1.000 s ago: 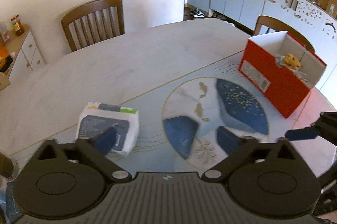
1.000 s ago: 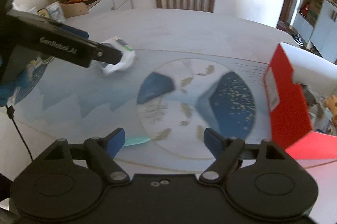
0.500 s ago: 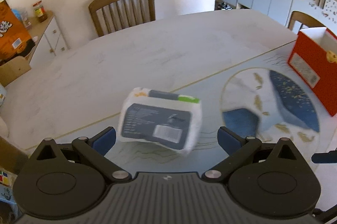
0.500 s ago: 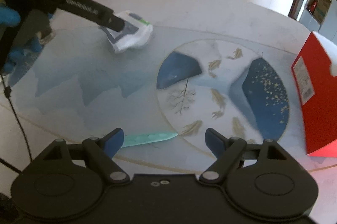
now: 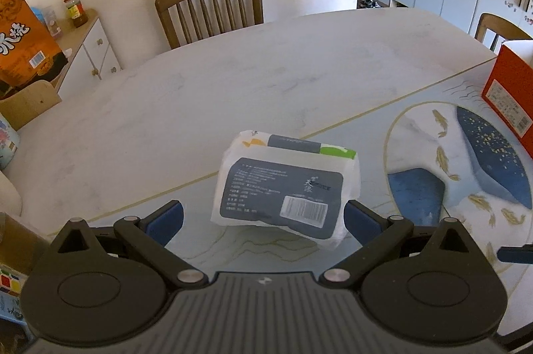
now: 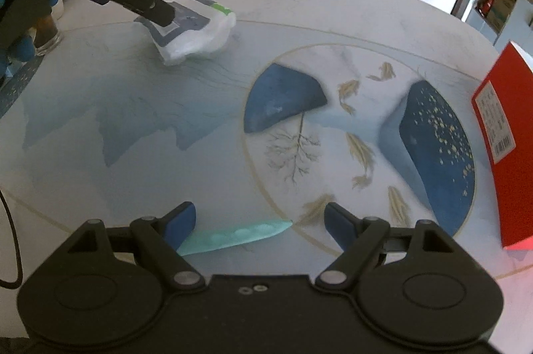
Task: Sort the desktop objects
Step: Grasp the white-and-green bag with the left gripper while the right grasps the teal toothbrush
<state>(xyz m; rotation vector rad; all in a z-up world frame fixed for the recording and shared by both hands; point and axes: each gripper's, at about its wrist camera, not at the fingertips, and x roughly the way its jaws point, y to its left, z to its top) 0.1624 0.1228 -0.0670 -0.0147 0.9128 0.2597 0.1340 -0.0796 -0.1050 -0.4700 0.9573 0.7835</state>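
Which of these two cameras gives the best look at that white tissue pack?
The left wrist view: the tissue pack sits close and centred between the open left gripper's fingers, its label and barcode plain. In the right wrist view it is far off, smaller, and partly hidden by the left gripper.

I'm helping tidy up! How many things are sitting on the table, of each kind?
White plastic tissue pack with a grey label: 1
Red cardboard box: 1
Thin mint-green packet between the right gripper's fingers: 1
Clear drinking glass at the table's edge: 1
Total: 4
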